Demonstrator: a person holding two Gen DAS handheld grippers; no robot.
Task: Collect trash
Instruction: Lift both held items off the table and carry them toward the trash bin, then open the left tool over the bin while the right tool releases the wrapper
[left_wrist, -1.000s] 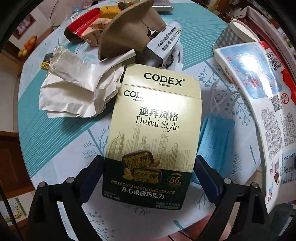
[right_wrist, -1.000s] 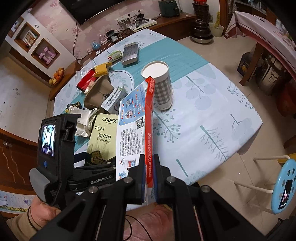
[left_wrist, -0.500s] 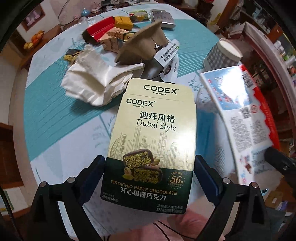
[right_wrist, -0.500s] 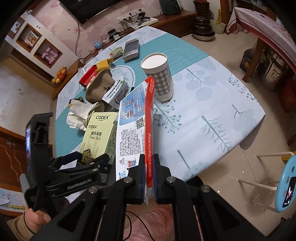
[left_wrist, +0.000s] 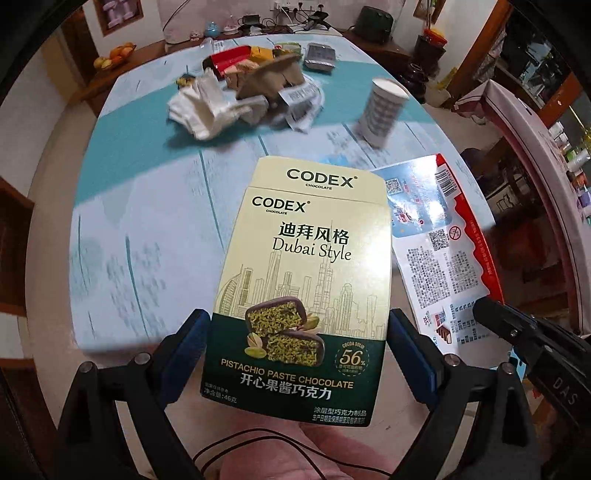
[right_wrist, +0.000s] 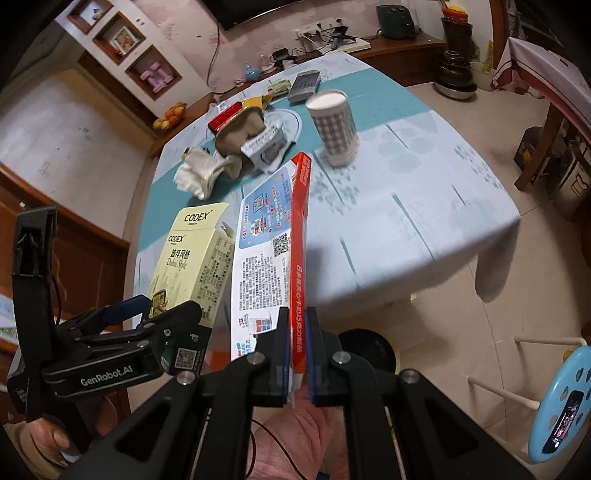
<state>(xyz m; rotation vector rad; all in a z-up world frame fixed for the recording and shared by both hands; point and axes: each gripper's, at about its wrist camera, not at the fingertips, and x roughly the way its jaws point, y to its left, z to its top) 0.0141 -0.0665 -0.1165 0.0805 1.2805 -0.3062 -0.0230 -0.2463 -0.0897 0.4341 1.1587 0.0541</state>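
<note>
My left gripper (left_wrist: 299, 328) is shut on a cream and green CODEX chocolate box (left_wrist: 310, 266), held in the air off the table's near edge; the box also shows in the right wrist view (right_wrist: 192, 254). My right gripper (right_wrist: 297, 350) is shut on the edge of a flat red and white carton (right_wrist: 295, 236), held upright beside the CODEX box; the carton also shows in the left wrist view (left_wrist: 439, 240). Both are lifted clear of the table (left_wrist: 147, 221).
On the table lie crumpled white paper (left_wrist: 207, 110), a brown cardboard piece (left_wrist: 269, 77), a red box (left_wrist: 229, 59), torn wrappers (left_wrist: 303, 103) and a checked paper cup (left_wrist: 382, 110). A dark round bin (right_wrist: 365, 350) stands on the floor below the table edge. A blue stool (right_wrist: 561, 402) is at the right.
Both grippers have pulled back and up from the table with their boxes. The table and the trash pile now look farther away.
</note>
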